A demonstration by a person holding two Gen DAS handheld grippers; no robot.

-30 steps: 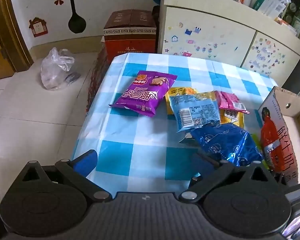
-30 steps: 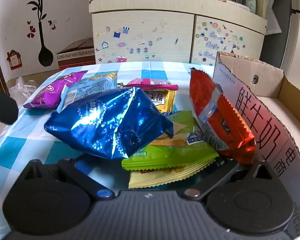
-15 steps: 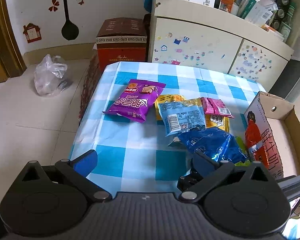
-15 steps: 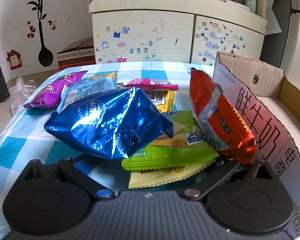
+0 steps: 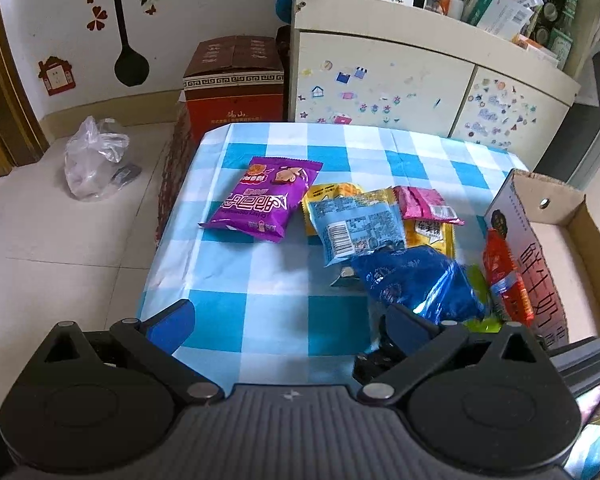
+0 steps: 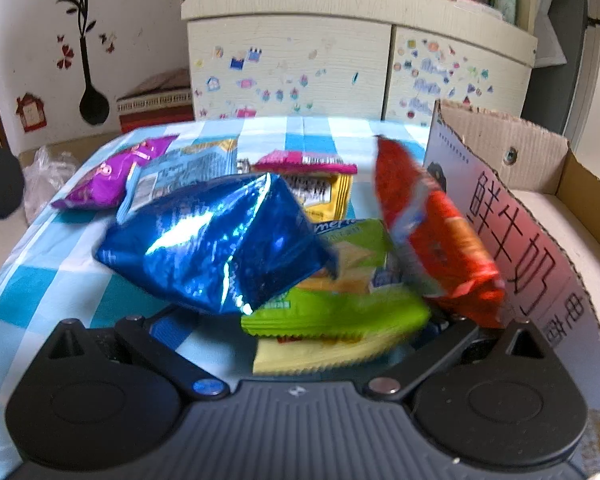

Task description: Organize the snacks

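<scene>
Snack bags lie on the blue-checked table (image 5: 260, 280): a purple bag (image 5: 260, 204) to the left, then a light-blue bag (image 5: 356, 228) over yellow and pink packs. A blue foil bag (image 6: 216, 244) rests on a green pack (image 6: 340, 304) and a yellow pack. A red bag (image 6: 432, 232) leans on the cardboard box (image 6: 540, 160) at the right. My right gripper (image 6: 302, 326) is open and low at the table, its fingers on either side of the green and yellow packs; this view is blurred. Above the near table edge, my left gripper (image 5: 292, 326) is open and holds nothing.
A stickered cabinet (image 5: 380, 80) with a cluttered top stands behind the table. A red carton (image 5: 232, 92) and a plastic bag (image 5: 96, 156) sit on the tiled floor to the left. The table's left edge drops to the floor.
My left gripper has risen and drawn back, so more of the table and box shows. The right gripper has just moved in closer to the blue, green and red bags.
</scene>
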